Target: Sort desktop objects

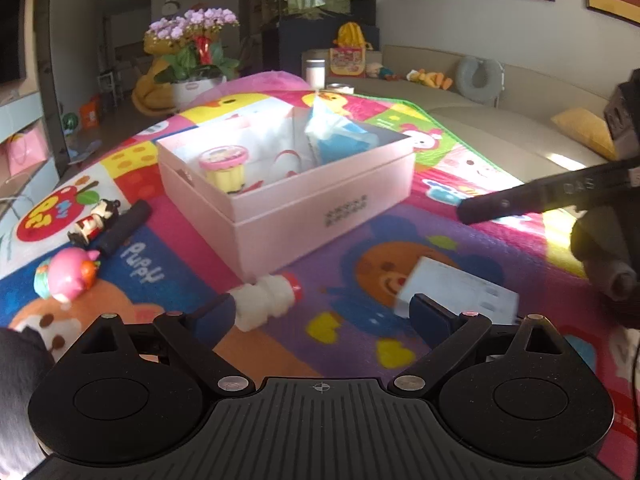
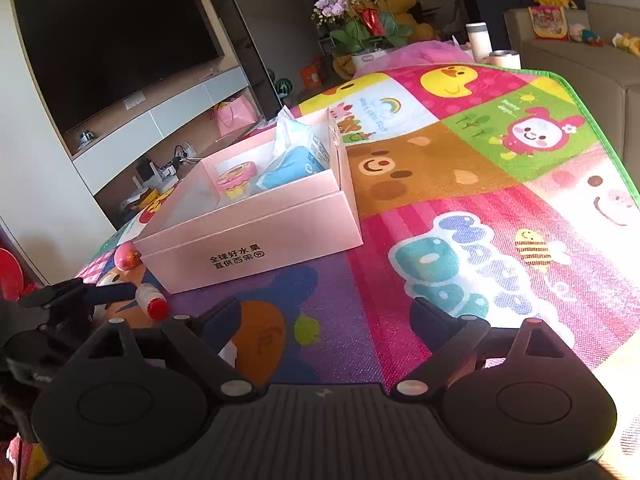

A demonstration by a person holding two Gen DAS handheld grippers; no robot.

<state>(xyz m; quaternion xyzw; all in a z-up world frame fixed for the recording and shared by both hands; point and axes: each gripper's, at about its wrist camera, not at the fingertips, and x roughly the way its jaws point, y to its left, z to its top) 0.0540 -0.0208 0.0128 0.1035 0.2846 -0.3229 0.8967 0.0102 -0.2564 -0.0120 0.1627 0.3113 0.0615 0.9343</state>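
Observation:
My left gripper [image 1: 320,316] is open just above the colourful play mat [image 1: 360,240]. A small white bottle with a red cap [image 1: 266,298] lies right by its left fingertip, not gripped. A white card [image 1: 460,290] lies by the right fingertip. Ahead stands an open pink box [image 1: 288,200] holding a pink-and-yellow pudding toy [image 1: 224,168] and a blue tissue pack [image 1: 340,136]. My right gripper [image 2: 328,316] is open over the mat with nothing between its fingers. It faces the pink box [image 2: 256,236], and the bottle [image 2: 154,302] is to its left.
Left of the box lie a small figurine [image 1: 96,220], a black cylinder [image 1: 124,224] and a pink pig toy [image 1: 68,272]. At the mat's far edge stand a white flask [image 2: 479,40], a short cup [image 2: 505,58] and a flower pot [image 1: 192,88]. A sofa [image 1: 500,128] runs along the right.

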